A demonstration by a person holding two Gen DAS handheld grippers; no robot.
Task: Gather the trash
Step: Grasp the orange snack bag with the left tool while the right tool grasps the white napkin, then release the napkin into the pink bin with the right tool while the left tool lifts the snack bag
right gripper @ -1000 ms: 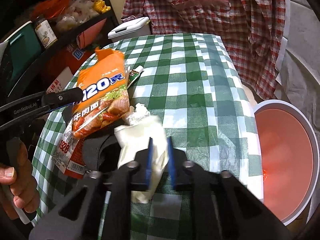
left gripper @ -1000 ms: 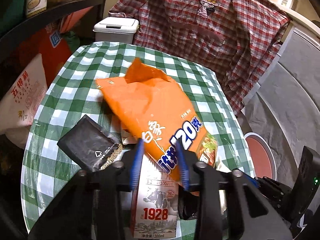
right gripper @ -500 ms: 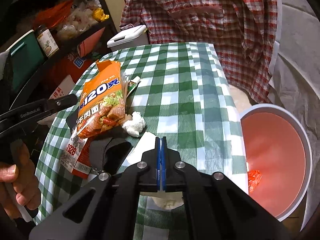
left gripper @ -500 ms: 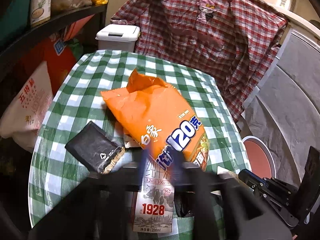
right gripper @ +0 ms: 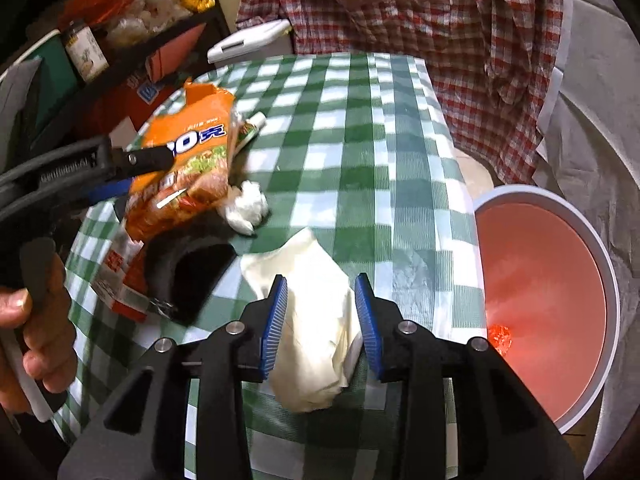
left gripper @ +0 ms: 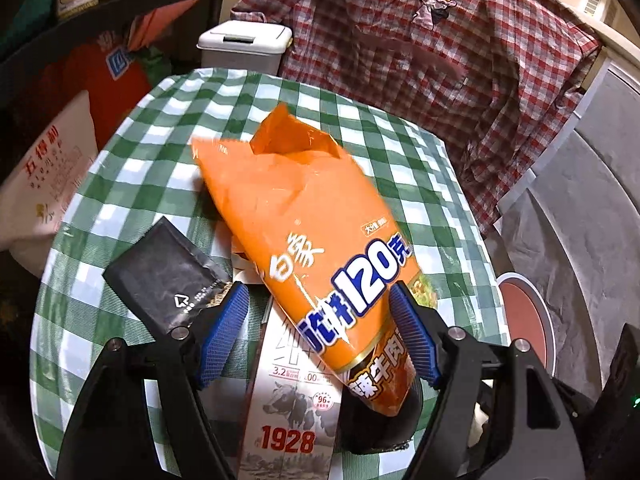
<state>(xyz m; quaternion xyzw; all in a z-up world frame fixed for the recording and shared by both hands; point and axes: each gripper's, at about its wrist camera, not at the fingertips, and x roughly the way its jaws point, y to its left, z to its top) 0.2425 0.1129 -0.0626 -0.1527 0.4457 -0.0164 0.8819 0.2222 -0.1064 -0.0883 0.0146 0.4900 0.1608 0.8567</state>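
Observation:
An orange noodle bag (left gripper: 304,232) lies on the green-checked table (left gripper: 152,160), over a milk carton marked 1928 (left gripper: 292,420). My left gripper (left gripper: 318,332) is open with its blue pads on either side of the bag's lower end. The bag also shows in the right wrist view (right gripper: 188,172). My right gripper (right gripper: 322,324) is open around a crumpled white paper (right gripper: 312,320) on the table. A white tissue ball (right gripper: 246,208) lies beyond it. A red-lined bin (right gripper: 548,300) stands right of the table.
A black packet (left gripper: 164,280) lies left of the bag and a black pouch (right gripper: 192,272) near the carton. A small tube (right gripper: 250,130) lies behind the bag. A white lidded bin (left gripper: 244,48), shelves with food bags and a plaid shirt (left gripper: 440,60) stand behind the table.
Both grippers have opened. The right one shut half a second ago and now stands open around the white paper. The left one has opened wide around the orange bag.

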